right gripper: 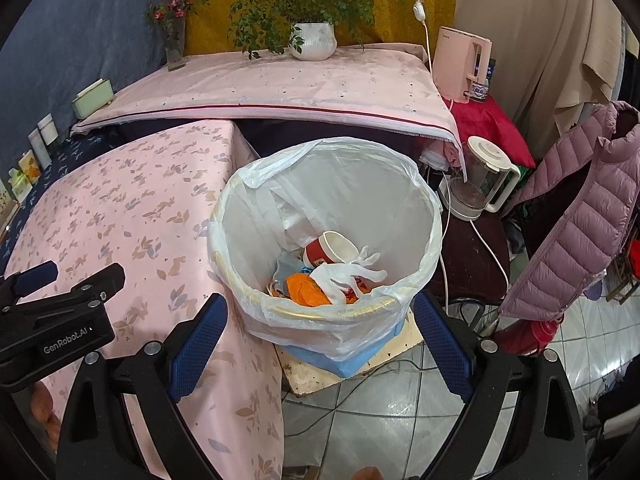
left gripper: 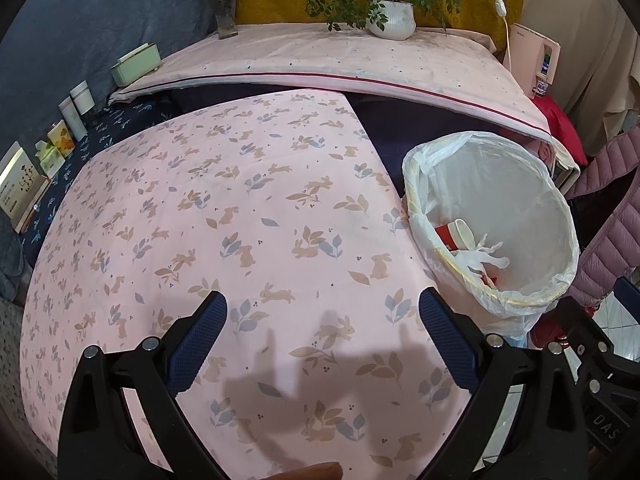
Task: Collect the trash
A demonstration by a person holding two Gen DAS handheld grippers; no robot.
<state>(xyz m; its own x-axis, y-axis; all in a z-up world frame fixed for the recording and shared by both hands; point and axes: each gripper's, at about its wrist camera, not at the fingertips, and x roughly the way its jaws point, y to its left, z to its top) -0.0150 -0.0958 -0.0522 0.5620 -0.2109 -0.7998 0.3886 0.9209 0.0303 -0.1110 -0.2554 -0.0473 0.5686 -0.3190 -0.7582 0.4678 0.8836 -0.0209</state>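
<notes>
A bin lined with a white plastic bag point(right gripper: 332, 208) stands beside the pink rabbit-print table point(left gripper: 224, 216). Inside lie a red paper cup point(right gripper: 328, 250), a white plastic glove point(right gripper: 348, 272) and orange wrapping point(right gripper: 306, 290). The bin also shows in the left wrist view point(left gripper: 496, 216), at the table's right edge. My left gripper point(left gripper: 323, 320) is open and empty above the tablecloth. My right gripper point(right gripper: 320, 320) is open and empty, just in front of the bin's near rim. The left gripper also appears in the right wrist view point(right gripper: 72, 284), over the table.
A higher pink-covered table point(right gripper: 280, 88) behind holds a potted plant point(right gripper: 314, 40) and a flower vase point(right gripper: 174, 46). A kettle point(right gripper: 480, 176), a pink appliance point(right gripper: 460, 64) and a hanging purple jacket point(right gripper: 572, 216) are to the right. Boxes and bottles point(left gripper: 60, 132) line the left wall.
</notes>
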